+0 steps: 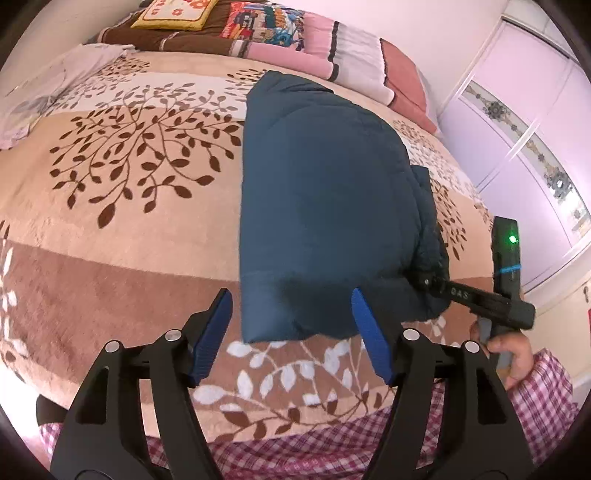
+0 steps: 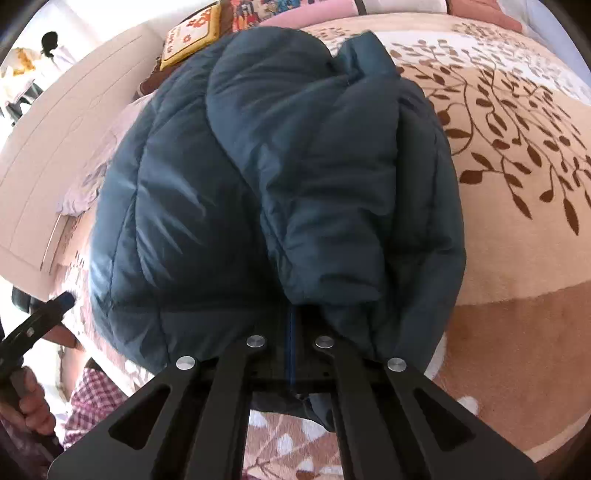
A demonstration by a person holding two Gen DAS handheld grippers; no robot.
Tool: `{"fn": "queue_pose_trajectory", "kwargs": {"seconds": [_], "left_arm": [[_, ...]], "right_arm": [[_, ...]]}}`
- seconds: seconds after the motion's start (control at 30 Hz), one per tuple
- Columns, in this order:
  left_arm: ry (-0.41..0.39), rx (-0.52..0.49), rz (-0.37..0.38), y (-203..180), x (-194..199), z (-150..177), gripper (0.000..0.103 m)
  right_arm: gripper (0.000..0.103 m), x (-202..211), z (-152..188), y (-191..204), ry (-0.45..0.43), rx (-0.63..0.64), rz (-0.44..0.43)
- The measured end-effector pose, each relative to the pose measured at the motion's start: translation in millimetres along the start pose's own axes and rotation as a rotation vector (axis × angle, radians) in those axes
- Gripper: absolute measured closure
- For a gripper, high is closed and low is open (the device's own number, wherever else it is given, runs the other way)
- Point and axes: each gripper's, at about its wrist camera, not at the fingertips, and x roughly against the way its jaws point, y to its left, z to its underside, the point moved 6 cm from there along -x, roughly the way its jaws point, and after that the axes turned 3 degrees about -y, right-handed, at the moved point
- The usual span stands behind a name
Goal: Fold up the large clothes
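A dark teal puffer jacket (image 1: 325, 192) lies folded into a long bundle on the bed. In the left wrist view my left gripper (image 1: 291, 299) is open, its blue pads (image 1: 216, 332) standing to either side of the jacket's near hem without pressing on it. My right gripper (image 1: 436, 282) reaches in from the right, its tip buried in the jacket's right edge. In the right wrist view the jacket (image 2: 258, 177) fills the middle. The right gripper (image 2: 291, 325) is shut on a fold of it, and fabric hides the fingertips. The left gripper (image 2: 61, 301) shows at the far left.
A beige blanket with brown leaf print (image 1: 129, 166) covers the bed. Folded quilts (image 1: 295, 37) and a yellow cushion (image 1: 173, 14) line the far end, and a white cloth (image 1: 44, 85) lies far left. A wardrobe (image 1: 535, 129) stands to the right. The person's checked clothing (image 1: 295, 454) is at the near edge.
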Motion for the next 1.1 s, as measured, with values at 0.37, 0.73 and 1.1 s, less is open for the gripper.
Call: {"fn": "queue_pose_trajectory", "kwargs": {"seconds": [0.37,0.73,1.1], "left_arm": [[0.040,-0.044,-0.153,16.7,1.7,30.0,0.035],[0.038,-0.088,-0.205,8.9,5.8,45.2,0.035],[0.003,-0.139,-0.206,-6.5,18.9,52.4,0.035]], "right_arm": [[0.103,14.9,2.7,33.5,-0.038,0.095,0.153],[0.075,56.7,45.6,61.5,-0.111,0.134,0.203],[0.074,54.3,104.1,67.8,-0.061,0.097,0.255]]}}
